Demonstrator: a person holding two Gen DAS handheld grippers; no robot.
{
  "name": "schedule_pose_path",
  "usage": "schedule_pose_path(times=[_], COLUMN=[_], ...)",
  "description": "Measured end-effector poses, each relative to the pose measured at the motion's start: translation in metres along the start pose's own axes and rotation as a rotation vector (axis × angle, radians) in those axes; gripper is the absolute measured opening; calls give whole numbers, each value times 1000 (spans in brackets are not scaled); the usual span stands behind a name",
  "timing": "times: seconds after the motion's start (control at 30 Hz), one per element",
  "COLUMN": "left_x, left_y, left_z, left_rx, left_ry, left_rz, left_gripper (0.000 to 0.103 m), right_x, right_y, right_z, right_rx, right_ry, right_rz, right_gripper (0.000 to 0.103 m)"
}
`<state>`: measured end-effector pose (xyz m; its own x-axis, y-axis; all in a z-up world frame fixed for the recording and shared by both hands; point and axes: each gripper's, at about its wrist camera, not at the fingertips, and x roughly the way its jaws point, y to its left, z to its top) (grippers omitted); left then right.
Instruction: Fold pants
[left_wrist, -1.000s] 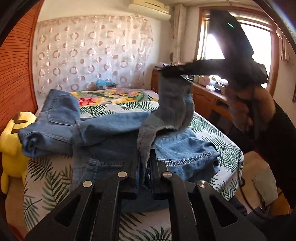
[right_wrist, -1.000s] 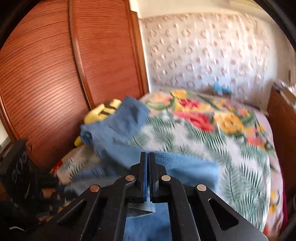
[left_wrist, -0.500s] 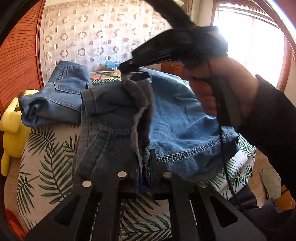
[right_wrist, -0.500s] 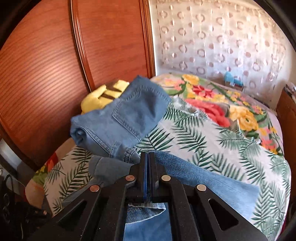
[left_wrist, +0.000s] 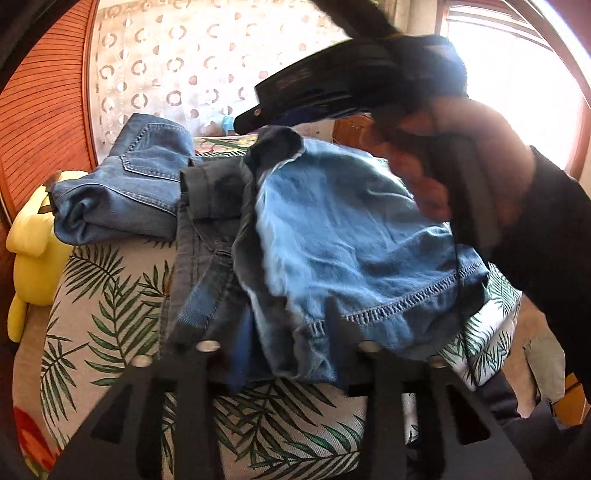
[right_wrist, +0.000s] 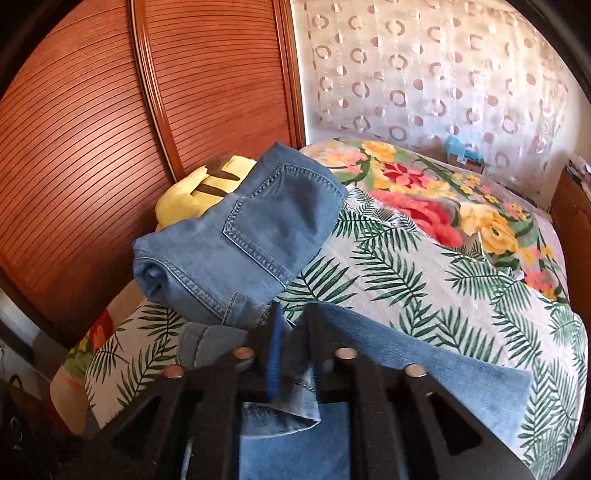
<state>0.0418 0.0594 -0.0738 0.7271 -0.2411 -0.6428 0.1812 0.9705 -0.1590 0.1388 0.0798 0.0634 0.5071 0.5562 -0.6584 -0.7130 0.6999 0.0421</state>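
Blue denim pants (left_wrist: 332, 236) lie folded over on the leaf-print bed (left_wrist: 110, 295). My left gripper (left_wrist: 273, 325) is open, its fingers spread either side of the near cloth edge. My right gripper (left_wrist: 255, 118), held in a hand, hovers just above the far folded edge. In the right wrist view the right gripper (right_wrist: 293, 321) is slightly open, with the pants' hem (right_wrist: 280, 410) loose between and below the fingers.
A second pair of folded jeans (left_wrist: 125, 192) lies at the far left, also in the right wrist view (right_wrist: 243, 236), beside a yellow plush toy (left_wrist: 29, 240). A wooden wardrobe (right_wrist: 92, 129) stands left; a window (left_wrist: 517, 74) right. The bed's near edge drops off.
Both grippers carried the pants' edge over onto the rest, then opened and let the cloth go. The fabric now lies folded on the bed.
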Motion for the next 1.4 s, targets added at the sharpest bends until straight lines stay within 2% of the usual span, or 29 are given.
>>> schedule_pose_path(times=[0.03, 0.07, 0.2, 0.27, 0.3, 0.43, 0.57, 0.7, 0.87, 0.9, 1.0, 1.07, 1.13, 1.2, 1.4], left_x=[-1, -1, -4, -5, -7, -9, -9, -4, 3, 4, 8, 12, 13, 15, 14], left_y=[1, 2, 2, 3, 2, 1, -3, -10, -14, -15, -15, -14, -13, -13, -9], left_z=[1, 1, 6, 7, 8, 12, 14, 14, 13, 13, 11, 11, 10, 9, 5], left_rx=[-7, -9, -5, -1, 1, 7, 14, 37, 47, 48, 51, 51, 50, 50, 39], left_ry=[-4, -3, -13, -17, -24, -41, -48, -40, -23, -21, -10, -2, 6, 15, 11], left_rz=[-6, -7, 10, 8, 11, 28, 34, 44, 49, 52, 59, 72, 85, 104, 101], left_gripper=[49, 49, 56, 69, 81, 82, 82, 82, 82, 82, 82, 82, 82, 82, 82], right_x=[-5, -9, -44, -66, -76, -111, -135, -150, -168, -169, -171, -167, -165, -173, -189], right_y=[-3, -9, -23, -36, -42, -68, -92, -104, -103, -101, -98, -97, -93, -89, -77], right_z=[-4, -6, -15, -29, -38, -85, -142, -196, -234, -238, -243, -244, -243, -245, -265], right_rx=[-9, -20, -30, -22, -20, 3, 56, 109, 163, 160, 157, 153, 140, 121, 103], right_ry=[-2, -11, -46, -73, -81, -101, -77, -42, -25, -22, -10, 2, 5, -4, 16], right_rz=[-4, -19, -43, -52, -56, -117, -162, -185, -164, -159, -123, -99, -98, -94, -85], right_gripper=[47, 51, 55, 55, 55, 55, 55, 55, 55, 53, 34, 16, 8, 6, 5])
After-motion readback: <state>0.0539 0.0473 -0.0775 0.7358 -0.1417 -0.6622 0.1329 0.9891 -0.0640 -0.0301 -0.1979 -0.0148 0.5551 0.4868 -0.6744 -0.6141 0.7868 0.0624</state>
